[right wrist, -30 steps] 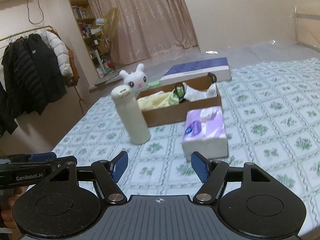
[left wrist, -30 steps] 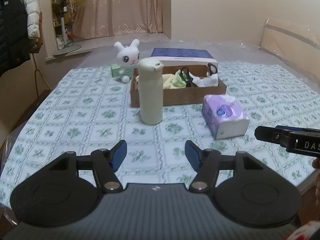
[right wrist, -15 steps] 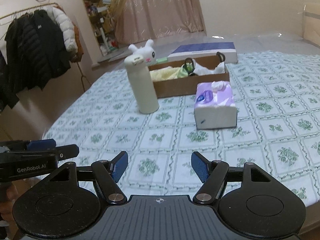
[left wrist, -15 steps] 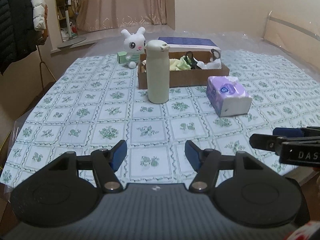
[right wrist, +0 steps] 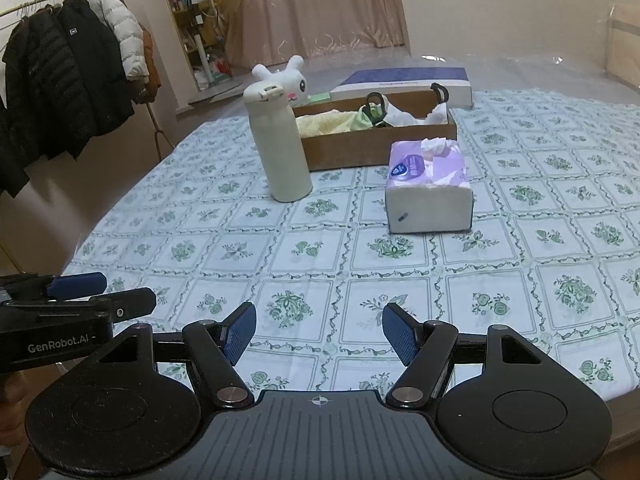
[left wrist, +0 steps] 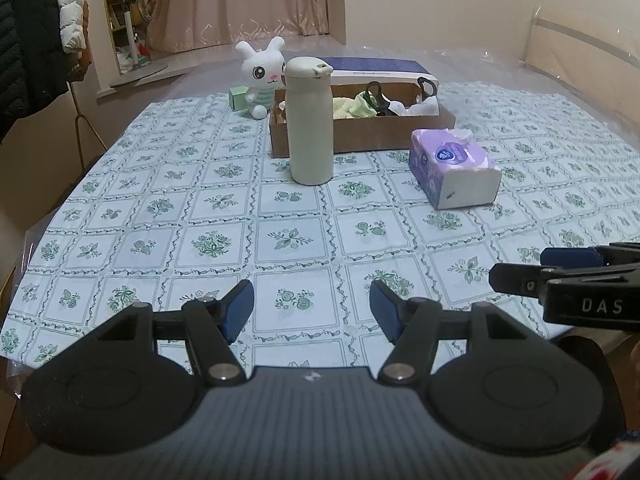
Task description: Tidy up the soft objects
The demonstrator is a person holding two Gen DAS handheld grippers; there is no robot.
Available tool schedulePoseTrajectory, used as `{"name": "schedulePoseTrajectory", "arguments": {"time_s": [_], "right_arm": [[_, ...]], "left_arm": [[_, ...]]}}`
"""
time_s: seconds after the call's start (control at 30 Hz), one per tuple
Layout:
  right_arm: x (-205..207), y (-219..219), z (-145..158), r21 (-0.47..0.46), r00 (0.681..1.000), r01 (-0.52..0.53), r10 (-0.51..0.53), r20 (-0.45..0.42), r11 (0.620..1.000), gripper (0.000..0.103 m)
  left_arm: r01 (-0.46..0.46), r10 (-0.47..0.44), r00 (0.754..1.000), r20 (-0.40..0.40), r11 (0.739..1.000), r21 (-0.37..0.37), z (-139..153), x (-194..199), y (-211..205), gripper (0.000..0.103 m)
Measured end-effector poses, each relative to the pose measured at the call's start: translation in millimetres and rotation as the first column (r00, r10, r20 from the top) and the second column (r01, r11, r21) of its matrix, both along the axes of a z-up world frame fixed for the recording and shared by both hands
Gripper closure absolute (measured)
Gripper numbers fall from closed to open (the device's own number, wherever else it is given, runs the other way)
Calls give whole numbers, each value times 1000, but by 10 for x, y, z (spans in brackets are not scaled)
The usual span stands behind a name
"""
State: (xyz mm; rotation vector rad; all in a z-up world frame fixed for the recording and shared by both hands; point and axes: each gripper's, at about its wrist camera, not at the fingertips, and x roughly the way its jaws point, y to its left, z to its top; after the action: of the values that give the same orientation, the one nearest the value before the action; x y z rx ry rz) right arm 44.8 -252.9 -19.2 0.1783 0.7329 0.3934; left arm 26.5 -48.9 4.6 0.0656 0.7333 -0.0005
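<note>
Beyond both tools, left tool [left wrist: 311,307] and right tool [right wrist: 318,333] (each gaping, empty), the purple tissue pack [right wrist: 428,184] lies on the worktop [right wrist: 224,248] near the cardboard box [right wrist: 376,148]. Probably light and squashy; grip its long sides.

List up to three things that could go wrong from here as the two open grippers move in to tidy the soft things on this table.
1. The tall cream bottle stands upright in front of the cardboard box; the left gripper reaching for the plush rabbit might knock it over.
2. The tissue pack is soft; the right gripper could crush it or pull out its loose top tissue.
3. The box already looks crowded, so added items may spill.
</note>
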Motion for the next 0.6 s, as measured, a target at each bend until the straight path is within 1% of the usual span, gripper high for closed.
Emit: {"name": "schedulePoseTrajectory", "arguments": {"time_s": [0.6], "right_arm": [[33, 16, -35, -2, 1000, 1, -1, -9, 1000, 33]], "left_arm": [[8, -8, 1000, -2, 1000, -7, -2, 30, -1, 41]]}}
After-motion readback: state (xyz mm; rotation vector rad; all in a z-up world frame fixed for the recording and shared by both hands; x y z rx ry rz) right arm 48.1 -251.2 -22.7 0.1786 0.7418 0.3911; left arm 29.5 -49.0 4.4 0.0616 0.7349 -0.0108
